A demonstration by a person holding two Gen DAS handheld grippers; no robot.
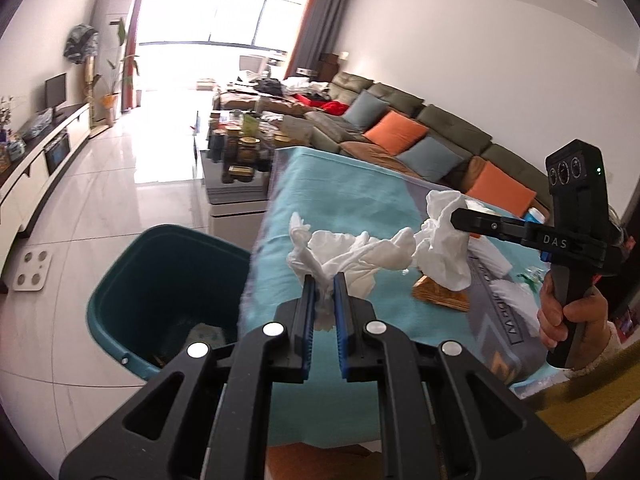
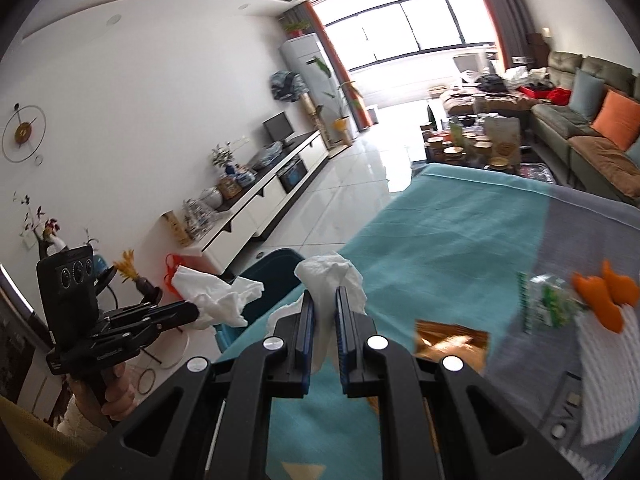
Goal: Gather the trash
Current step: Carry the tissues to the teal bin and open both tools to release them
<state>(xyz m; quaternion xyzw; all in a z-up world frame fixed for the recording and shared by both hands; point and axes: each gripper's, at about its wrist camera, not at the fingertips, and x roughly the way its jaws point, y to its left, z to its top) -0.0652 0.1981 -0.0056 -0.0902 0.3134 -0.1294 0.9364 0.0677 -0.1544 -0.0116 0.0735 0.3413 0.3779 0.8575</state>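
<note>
My left gripper [image 1: 323, 280] is shut on a crumpled white tissue [image 1: 352, 256] and holds it above the left edge of the teal-covered table [image 1: 360, 184], beside the teal trash bin [image 1: 160, 280] on the floor. My right gripper [image 2: 325, 294] is shut on a second crumpled white tissue [image 2: 332, 276] above the table. The right gripper also shows in the left wrist view [image 1: 454, 216] with its tissue [image 1: 444, 252]. The left gripper shows in the right wrist view [image 2: 196, 312] with its tissue [image 2: 216, 296], over the bin [image 2: 276, 264].
On the table lie a brown snack wrapper [image 1: 440, 296], a crushed plastic bottle [image 2: 544, 304], orange peel [image 2: 604, 292] and a white cloth [image 2: 608, 364]. A cluttered coffee table [image 1: 240, 148], a sofa [image 1: 420, 132] and a TV cabinet [image 1: 40, 160] stand beyond.
</note>
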